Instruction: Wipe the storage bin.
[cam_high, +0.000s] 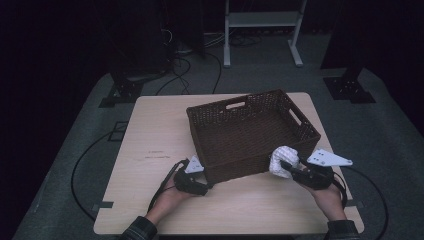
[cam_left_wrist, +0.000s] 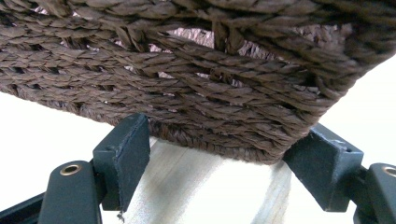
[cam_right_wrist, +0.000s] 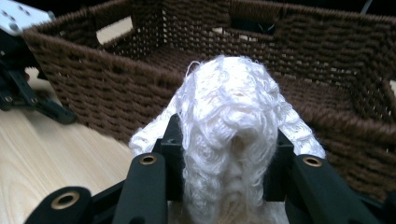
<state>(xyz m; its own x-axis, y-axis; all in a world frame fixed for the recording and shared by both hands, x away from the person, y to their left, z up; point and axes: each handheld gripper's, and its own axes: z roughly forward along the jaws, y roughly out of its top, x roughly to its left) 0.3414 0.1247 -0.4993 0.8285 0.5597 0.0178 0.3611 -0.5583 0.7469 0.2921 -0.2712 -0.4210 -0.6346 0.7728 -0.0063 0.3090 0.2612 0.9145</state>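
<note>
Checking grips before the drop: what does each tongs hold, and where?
Right tongs clamp the white fluffy cloth around its bunched middle. Left tongs straddle the basket's bottom corner.

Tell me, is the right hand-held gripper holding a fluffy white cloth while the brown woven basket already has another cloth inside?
Not quite: the brown woven basket is empty, as the high view shows. The right hand-held gripper does grip the fluffy white cloth.

Black grippers (cam_high: 197, 186) — grey three-cornered plates, brass-ringed screw holes, plaid sleeve (cam_high: 136, 230)
</note>
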